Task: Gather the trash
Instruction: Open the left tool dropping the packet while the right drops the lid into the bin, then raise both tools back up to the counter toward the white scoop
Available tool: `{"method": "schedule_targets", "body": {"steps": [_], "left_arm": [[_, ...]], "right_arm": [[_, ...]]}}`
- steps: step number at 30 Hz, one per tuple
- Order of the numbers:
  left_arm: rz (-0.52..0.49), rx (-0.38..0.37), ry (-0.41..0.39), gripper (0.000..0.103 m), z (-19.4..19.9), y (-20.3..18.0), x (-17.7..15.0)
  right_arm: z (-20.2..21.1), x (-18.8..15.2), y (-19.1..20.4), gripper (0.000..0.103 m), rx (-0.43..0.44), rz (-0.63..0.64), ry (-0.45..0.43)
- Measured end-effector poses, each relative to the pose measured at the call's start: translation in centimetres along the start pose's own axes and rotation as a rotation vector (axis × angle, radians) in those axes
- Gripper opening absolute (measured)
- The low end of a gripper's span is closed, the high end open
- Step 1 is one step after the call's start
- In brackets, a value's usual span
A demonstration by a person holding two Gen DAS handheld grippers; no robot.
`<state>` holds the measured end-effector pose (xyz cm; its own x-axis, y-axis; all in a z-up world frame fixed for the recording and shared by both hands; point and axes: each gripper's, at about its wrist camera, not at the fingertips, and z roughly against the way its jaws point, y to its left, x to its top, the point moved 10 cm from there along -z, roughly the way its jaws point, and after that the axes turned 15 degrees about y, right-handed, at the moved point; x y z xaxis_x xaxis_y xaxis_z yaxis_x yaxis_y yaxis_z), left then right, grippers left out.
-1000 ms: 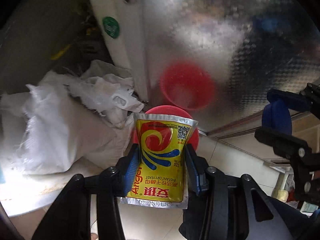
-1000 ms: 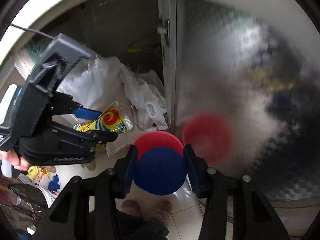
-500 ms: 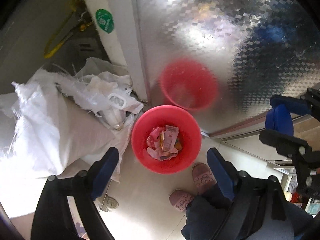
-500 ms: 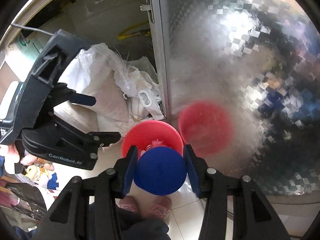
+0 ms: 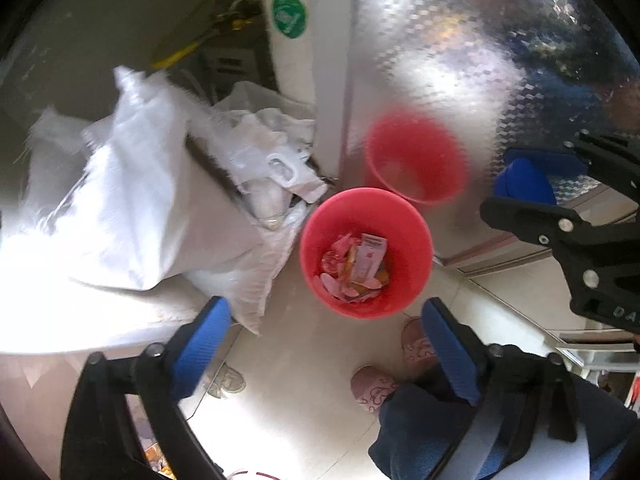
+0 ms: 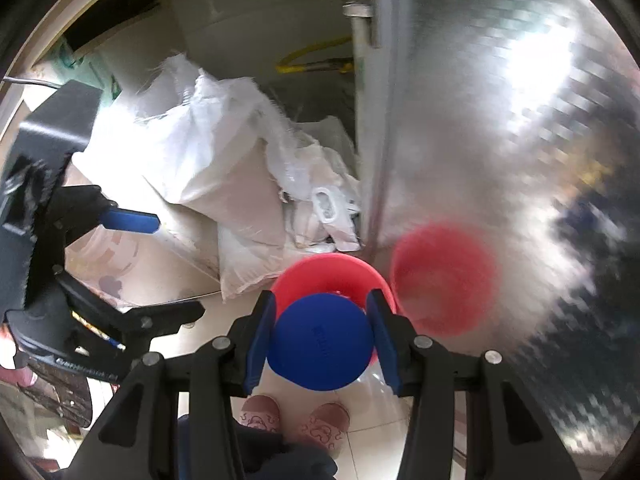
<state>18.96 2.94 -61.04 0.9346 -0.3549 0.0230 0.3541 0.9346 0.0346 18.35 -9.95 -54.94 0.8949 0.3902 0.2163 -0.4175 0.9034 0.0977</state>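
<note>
White sacks [image 5: 132,216] fill the 9 o'clock side of the left wrist view, slumped against a door frame and pressing close to the red bin [image 5: 366,252], which limits approach from that side.

The left gripper [image 5: 326,340] hangs above the bin's near rim at 6 o'clock. Its jaws have just been opening and now stand wide apart with nothing between them. Wrappers and a small carton [image 5: 370,258] lie in the bottom of the bin. The spread fits a release made directly over the mouth, so that trash falls inside.

The bin stands on pale floor tiles, just beside a patterned metal door [image 5: 460,80] at 12 to 2 o'clock, which mirrors it as a red blur. Slippered feet [image 5: 416,344] stand at 5 o'clock, close to the bin wall. The open floor lies mainly at 6 to 7 o'clock.

In the right wrist view the right gripper [image 6: 322,340] is clamped on a blue round lid [image 6: 320,342], pads pressing on both sides. The lid hangs over the bin's near edge, placed, I judge, for a drop. The way down looks unobstructed.
</note>
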Motion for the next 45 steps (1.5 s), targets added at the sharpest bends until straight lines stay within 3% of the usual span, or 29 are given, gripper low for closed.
{"method": "schedule_targets", "body": {"steps": [10, 11, 13, 20, 23, 25, 34, 45], "left_arm": [[0.097, 0.002, 0.022, 0.103, -1.1, 3.2, -2.5], [0.097, 0.002, 0.026, 0.103, -1.3, 3.4, -2.6], [0.099, 0.005, 0.034, 0.103, -1.6, 3.7, -2.9], [0.115, 0.009, 0.002, 0.103, 0.8, 3.8, -3.6], [0.119, 0.006, -0.008, 0.103, 3.3, 3.8, -4.0], [0.121, 0.006, -0.017, 0.103, 5.6, 4.1, -4.3], [0.128, 0.019, -0.069, 0.103, 17.2, 5.5, -5.1], [0.072, 0.024, -0.135, 0.103, 27.1, 4.9, -2.7]], "right_arm": [[-1.8, 1.1, 1.9, 0.045, -0.008, 0.089, 0.032], [-2.1, 1.1, 1.9, 0.049, -0.021, 0.092, 0.036], [-2.5, 1.1, 2.0, 0.076, -0.016, 0.097, 0.039], [-1.7, 0.4, 2.1, 0.078, -0.028, 0.087, 0.076], [0.2, 0.4, 2.5, 0.079, -0.031, 0.076, 0.078], [1.8, 0.4, 2.9, 0.086, -0.033, 0.067, 0.074], [12.2, 1.8, 5.3, 0.098, -0.028, 0.041, 0.025], [22.0, 4.3, 5.2, 0.102, -0.067, -0.017, -0.039]]}}
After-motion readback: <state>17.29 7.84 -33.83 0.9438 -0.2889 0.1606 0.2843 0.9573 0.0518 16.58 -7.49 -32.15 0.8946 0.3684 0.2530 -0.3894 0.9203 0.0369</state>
